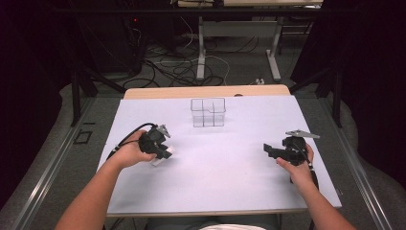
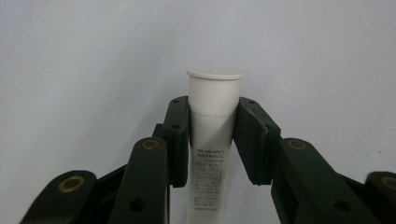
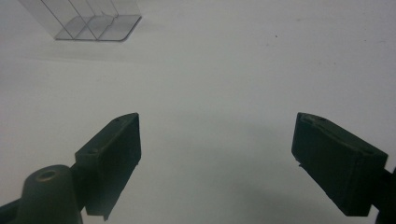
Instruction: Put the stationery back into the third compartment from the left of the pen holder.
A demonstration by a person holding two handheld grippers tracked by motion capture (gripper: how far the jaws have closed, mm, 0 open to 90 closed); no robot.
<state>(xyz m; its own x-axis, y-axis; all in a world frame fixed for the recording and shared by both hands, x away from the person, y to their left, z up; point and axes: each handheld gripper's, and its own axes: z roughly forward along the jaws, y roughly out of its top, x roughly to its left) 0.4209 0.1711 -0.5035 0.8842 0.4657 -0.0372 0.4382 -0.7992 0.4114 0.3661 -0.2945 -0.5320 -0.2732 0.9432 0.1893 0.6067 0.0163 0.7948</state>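
A white capped tube (image 2: 214, 107) with small printed text on its side sits between the two pads of my left gripper (image 2: 214, 135), which is shut on it. In the high view the left gripper (image 1: 160, 147) rests low over the white table at the left, with the white tube (image 1: 163, 156) poking out beneath it. My right gripper (image 1: 269, 150) hovers at the right side of the table and points left. Its jaws stand wide apart in the right gripper view (image 3: 217, 154), with nothing between them.
A clear plastic organizer box (image 1: 208, 112) with dividers stands at the back middle of the white table (image 1: 215, 182); its corner (image 3: 88, 18) shows at the upper left of the right gripper view. Cables and table legs lie on the floor beyond.
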